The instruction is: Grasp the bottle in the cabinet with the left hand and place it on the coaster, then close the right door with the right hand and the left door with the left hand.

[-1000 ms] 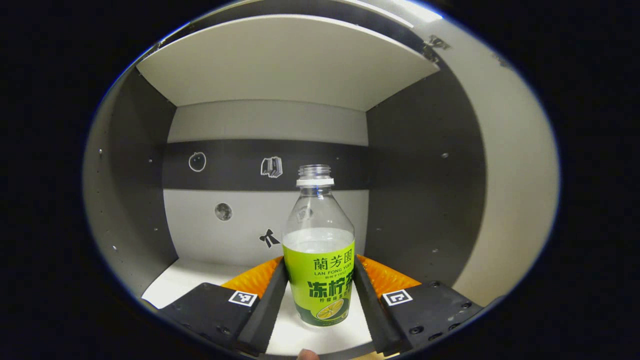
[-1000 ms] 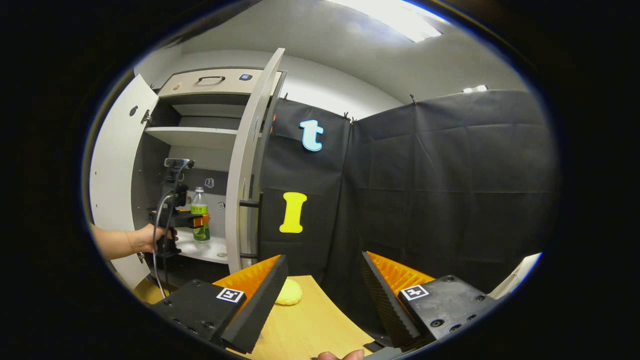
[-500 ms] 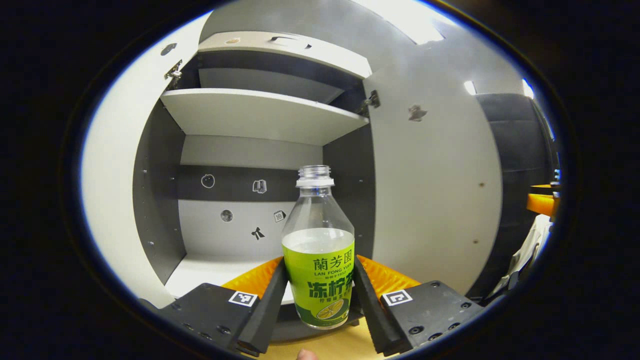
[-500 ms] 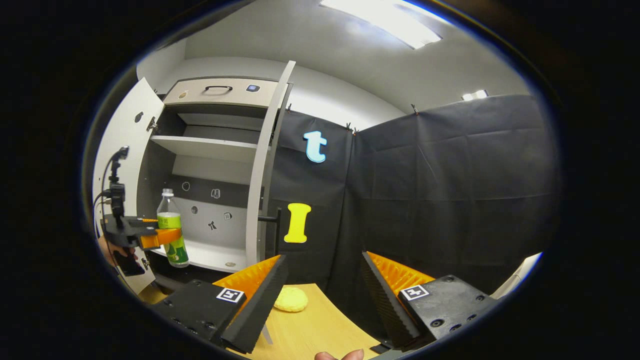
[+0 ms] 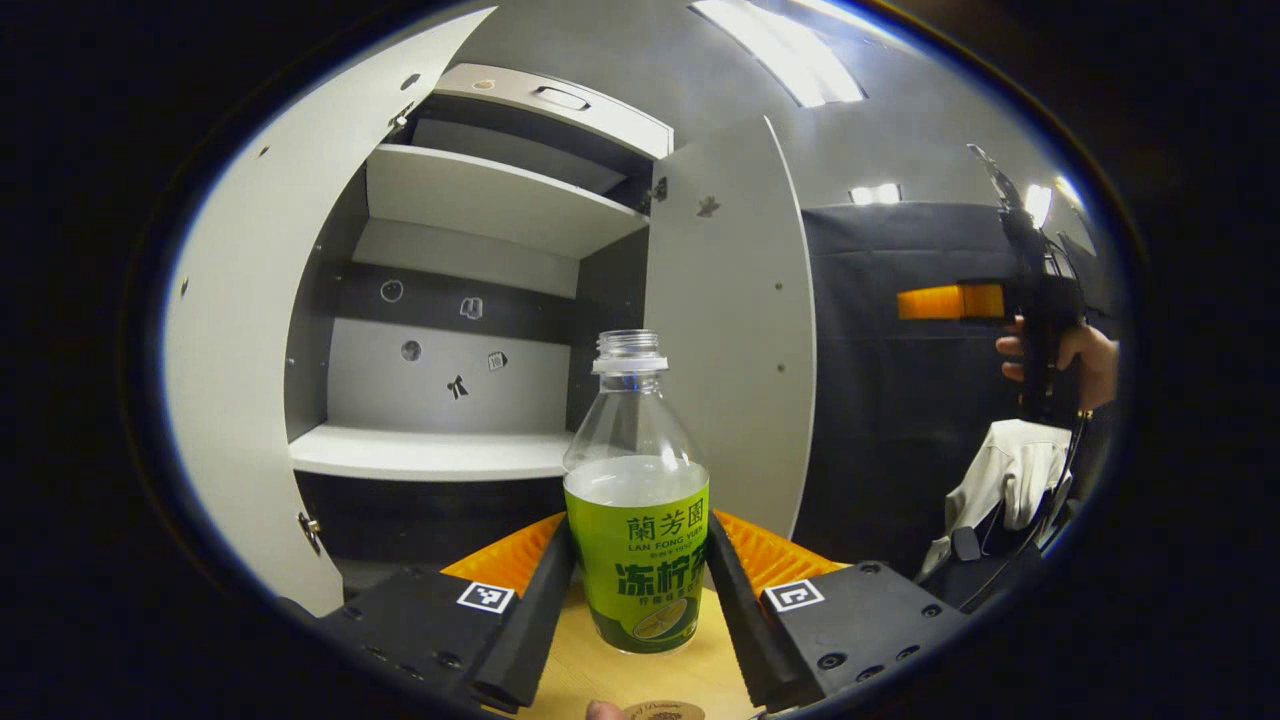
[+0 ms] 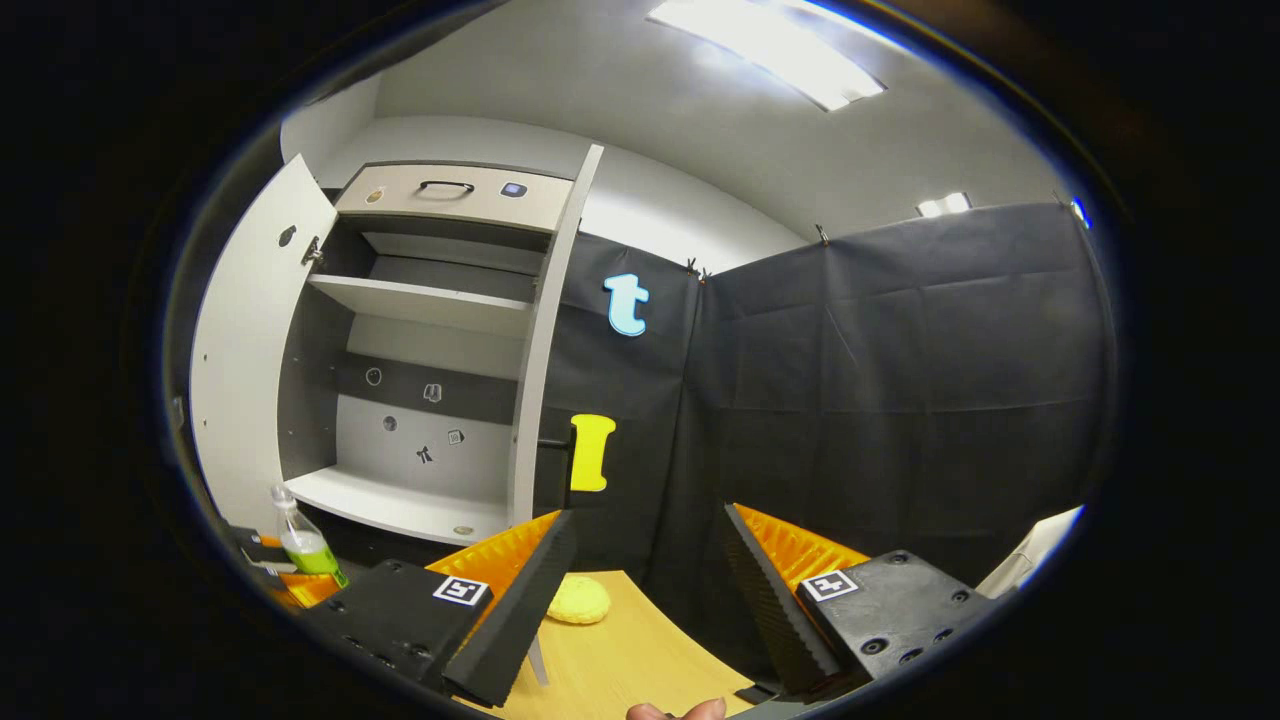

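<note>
Bottle (image 5: 636,500) count is just one, uncapped with a green label, pinched upright between the left gripper (image 5: 640,590) fingers above the wooden tabletop (image 5: 600,670). One coaster (image 5: 664,711) peeks in at the tabletop's near edge. One cabinet (image 6: 420,400), two doors swung open: left door (image 5: 240,330) and right door (image 5: 730,330). The right gripper (image 6: 640,580) has its fingers spread apart around nothing, with one yellow sponge (image 6: 578,602) on the tabletop. Black cloth walls, ceiling lights on.
</note>
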